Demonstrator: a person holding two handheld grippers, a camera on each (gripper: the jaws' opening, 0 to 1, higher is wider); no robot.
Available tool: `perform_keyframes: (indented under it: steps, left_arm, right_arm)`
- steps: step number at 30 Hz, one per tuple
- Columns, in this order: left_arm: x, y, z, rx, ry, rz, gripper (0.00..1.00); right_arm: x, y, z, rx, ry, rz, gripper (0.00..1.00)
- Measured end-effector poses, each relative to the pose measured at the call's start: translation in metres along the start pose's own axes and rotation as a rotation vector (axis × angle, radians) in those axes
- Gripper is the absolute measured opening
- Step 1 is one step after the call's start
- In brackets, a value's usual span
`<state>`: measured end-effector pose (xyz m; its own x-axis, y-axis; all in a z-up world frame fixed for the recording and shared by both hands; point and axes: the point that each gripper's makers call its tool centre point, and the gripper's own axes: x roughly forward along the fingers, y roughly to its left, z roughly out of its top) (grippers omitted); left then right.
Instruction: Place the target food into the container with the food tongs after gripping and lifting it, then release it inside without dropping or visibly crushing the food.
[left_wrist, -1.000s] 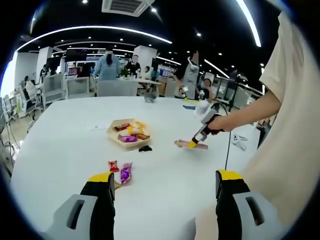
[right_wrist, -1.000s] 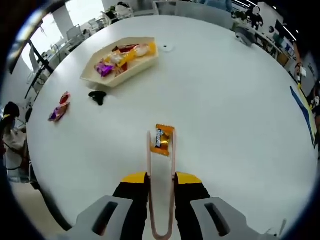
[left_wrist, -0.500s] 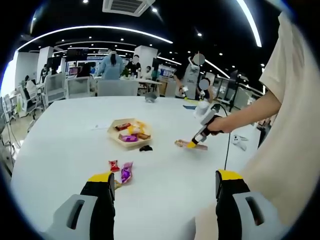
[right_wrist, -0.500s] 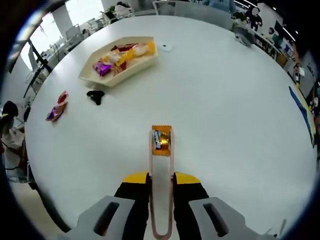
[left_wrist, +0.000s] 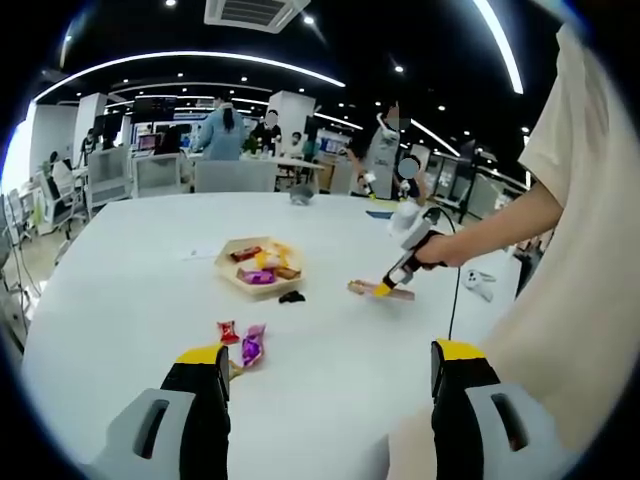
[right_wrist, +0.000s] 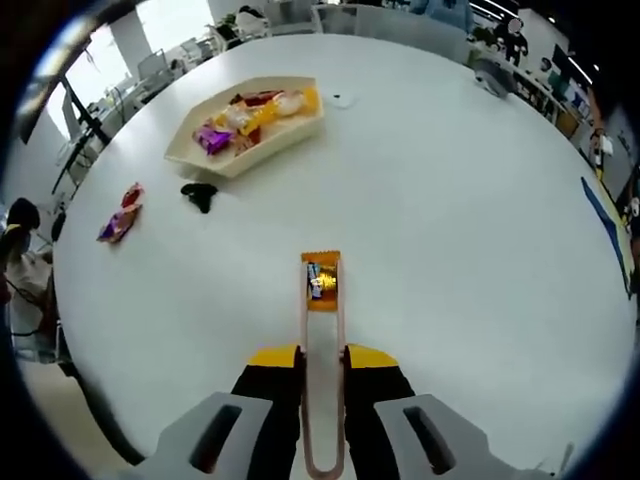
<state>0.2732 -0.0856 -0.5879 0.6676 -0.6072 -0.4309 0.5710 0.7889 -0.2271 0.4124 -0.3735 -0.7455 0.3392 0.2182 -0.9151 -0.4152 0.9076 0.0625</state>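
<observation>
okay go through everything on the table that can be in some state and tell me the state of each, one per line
Right claw: shut on the tongs.
Tongs: closed around the orange snack.
Orange snack: pinched between the tong tips.
Tray: holding several wrapped snacks.
Red and purple snacks: loose on the table.
Left claw: open, holding nothing.

Right claw clamped, left claw spread

Right claw grips the tongs, arm reaching left; left claw hovers with jaws wide apart.

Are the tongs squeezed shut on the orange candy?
Yes. The tongs have both tips pressed against the sides of the orange candy.
</observation>
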Motion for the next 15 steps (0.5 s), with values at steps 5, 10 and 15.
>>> perform_keyframes:
  steps: [5, 10, 15]
  left_arm:
    - [0.000, 0.001, 0.000, 0.001, -0.001, 0.001, 0.82]
    - [0.001, 0.000, 0.001, 0.002, -0.003, -0.003, 0.82]
    - [0.002, -0.002, 0.002, 0.005, -0.006, -0.007, 0.82]
  right_arm:
    - [-0.005, 0.001, 0.005, -0.012, -0.019, 0.004, 0.14]
    - [-0.011, 0.000, 0.014, -0.025, -0.038, 0.005, 0.14]
    - [-0.016, 0.001, 0.027, -0.028, -0.064, 0.006, 0.14]
